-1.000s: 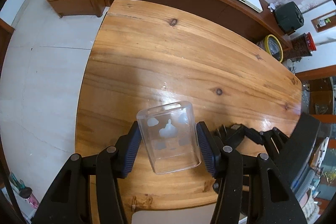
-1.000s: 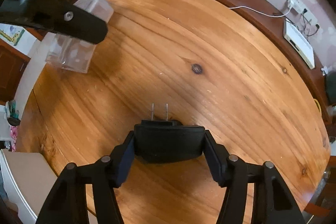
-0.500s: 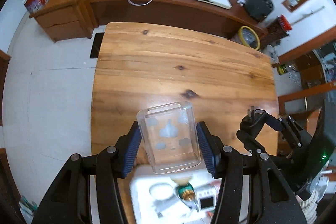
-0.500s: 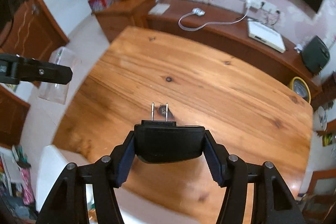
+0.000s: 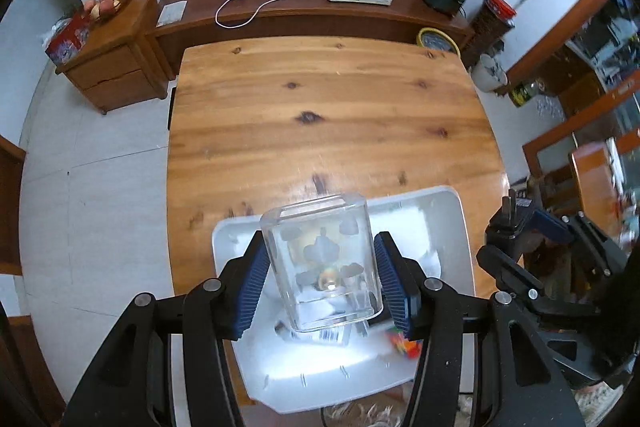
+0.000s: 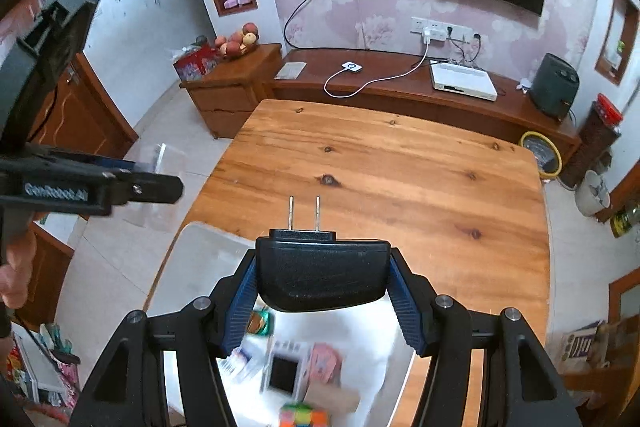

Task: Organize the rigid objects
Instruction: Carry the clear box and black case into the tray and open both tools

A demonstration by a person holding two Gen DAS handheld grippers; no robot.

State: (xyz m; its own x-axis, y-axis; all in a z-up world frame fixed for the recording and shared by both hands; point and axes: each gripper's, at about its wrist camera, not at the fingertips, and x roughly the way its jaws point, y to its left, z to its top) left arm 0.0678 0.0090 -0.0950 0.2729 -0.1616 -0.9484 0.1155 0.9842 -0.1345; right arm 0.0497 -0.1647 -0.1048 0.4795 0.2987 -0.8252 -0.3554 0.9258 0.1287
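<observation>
Both grippers lifted up and pulled back since the earlier frame; wood table (image 5: 332, 115) now farther below, white bin (image 5: 448, 227) now under both tools where bare tabletop showed before.

Counts: two grippers, one clear plastic box (image 5: 324, 263), one black plug adapter (image 6: 323, 275) with two metal prongs (image 6: 305, 213), one white bin, one table. Inside bin: one multicolour cube (image 6: 304, 417), one small white device with dark screen (image 6: 285, 373), one pink item (image 6: 326, 359), a few other bits too blurred to name or count.

Left gripper (image 5: 322, 283): jaws partly apart, blue pads (image 5: 254, 287) pressed on both sides of the clear plastic box, box clamped, raised over near-left part of bin, cloud-like prints on its wall. Seen from right wrist view as black arm (image 6: 92, 183) at left, hand (image 6: 16, 275) behind it.

Right gripper (image 6: 322, 291): jaws about half apart, pads flat against both ends of the black plug adapter, firmly clamped, prongs pointing forward away from camera. Adapter held in air above bin's near edge, touching neither bin nor table.
</observation>
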